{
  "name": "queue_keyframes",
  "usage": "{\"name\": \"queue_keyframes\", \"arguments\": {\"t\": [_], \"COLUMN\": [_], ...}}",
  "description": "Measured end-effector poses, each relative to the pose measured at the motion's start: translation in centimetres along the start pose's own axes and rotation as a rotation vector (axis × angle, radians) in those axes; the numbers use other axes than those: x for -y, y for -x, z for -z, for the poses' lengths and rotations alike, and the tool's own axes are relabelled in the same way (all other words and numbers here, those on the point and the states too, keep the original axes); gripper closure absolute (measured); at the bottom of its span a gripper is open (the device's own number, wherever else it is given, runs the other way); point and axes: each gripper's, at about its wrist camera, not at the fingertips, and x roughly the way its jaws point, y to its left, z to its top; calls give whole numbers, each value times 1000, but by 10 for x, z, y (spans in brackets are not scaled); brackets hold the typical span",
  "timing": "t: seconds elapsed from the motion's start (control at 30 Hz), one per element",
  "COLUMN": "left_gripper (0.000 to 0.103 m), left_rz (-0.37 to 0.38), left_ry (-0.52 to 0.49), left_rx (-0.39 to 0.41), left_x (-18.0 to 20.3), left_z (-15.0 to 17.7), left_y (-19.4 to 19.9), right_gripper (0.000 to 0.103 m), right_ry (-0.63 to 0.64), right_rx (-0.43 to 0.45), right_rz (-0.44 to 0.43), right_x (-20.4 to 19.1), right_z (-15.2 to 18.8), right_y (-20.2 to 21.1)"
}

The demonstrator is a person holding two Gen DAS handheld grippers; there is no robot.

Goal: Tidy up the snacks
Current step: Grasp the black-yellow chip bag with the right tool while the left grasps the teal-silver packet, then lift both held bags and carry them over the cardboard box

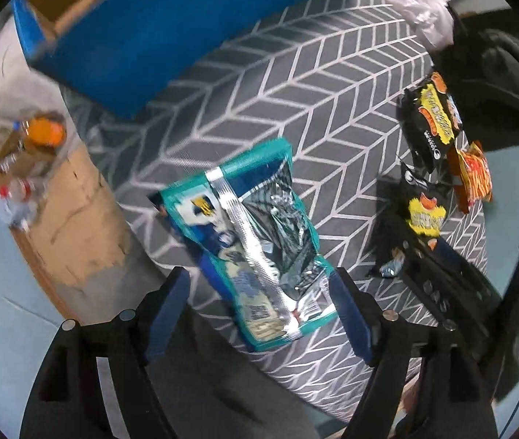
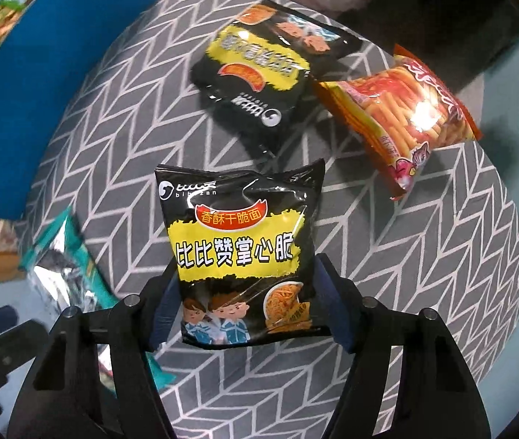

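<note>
A teal and silver snack bag lies on the grey chevron-patterned table, its near end between the fingers of my left gripper, which is wide open around it. In the right wrist view a black and yellow noodle snack bag sits between the fingers of my right gripper, which closes on its lower part. A second black and yellow bag and an orange-red stick snack bag lie farther back. The teal bag shows at the left there.
A blue box stands at the back left of the table. A white plastic bag lies at the far edge. A cardboard box and bottles sit on the floor to the left.
</note>
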Motion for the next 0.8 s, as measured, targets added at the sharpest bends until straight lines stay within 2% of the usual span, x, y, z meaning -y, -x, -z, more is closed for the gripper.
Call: {"name": "queue_keyframes", "arguments": {"t": [0.13,0.33,0.43,0.57,0.63,0.7,0.8], "left_gripper": [23,22,19,19,20,28,36], "left_rz": [-5,-72,-78,-87,-92,-99,-92], "left_ry": [53,99,96,57,38,27,6], "left_rx": [5,5,7,19,21,31,34], "left_x": [-1,-2,-2,3,5,7,10], "left_z": [-3,-13,-13,-14,-17,-17,-18], "left_y": [-13,-34,-37,-40,-37,-36,-33], "right_gripper": [34,34,34,34,34,34,34], "right_ry": [22,7,-11,-29,-37,-41,-44], "right_rx": [15,24,32,34,31,29,28], "right_rz": [-5,-42,-57,-61,-63,-63,-66], "right_x": [-2,5,11,24,29,39,34], "right_z": [13,29,43,42,36,35,29], "right_y": [11,20,28,33,32,37,38]}}
